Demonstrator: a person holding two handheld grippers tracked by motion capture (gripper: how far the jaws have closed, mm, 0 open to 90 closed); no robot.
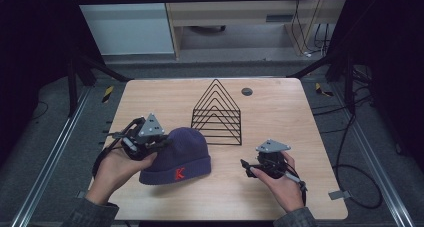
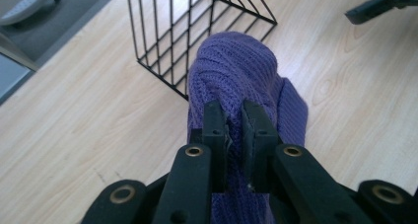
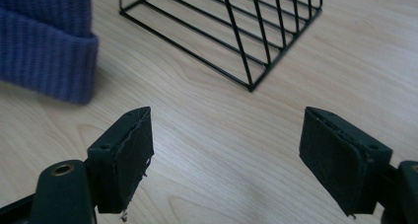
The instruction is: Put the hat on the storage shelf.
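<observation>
Left claw (image 2: 234, 130) is pinching the hat (image 1: 182, 154) by a thin fold; right claw (image 3: 224, 160) is standing open, empty. Knit may slip free during lifting.

- My left claw (image 1: 161, 143) is pinching a fold of the purple hat (image 1: 176, 157), and in the left gripper view that pinched fold vanishes between my pads, so I cannot see how deep the knit goes.
- In that same view, the hat's (image 2: 236, 71) near end drops off the bottom edge, behind my jaws.
- In the right gripper view, the hat (image 3: 44, 41) is cut by the left and top edges; its red mark is out of frame.
- The wire rack (image 3: 231, 31) loses its peak past the top edge there.
- That small dark disc (image 1: 246, 91) on the table's (image 1: 280, 187) far side is too small to identify.
- In the high view, my right claw's (image 1: 244, 166) tips are tiny and dark against my hand.
</observation>
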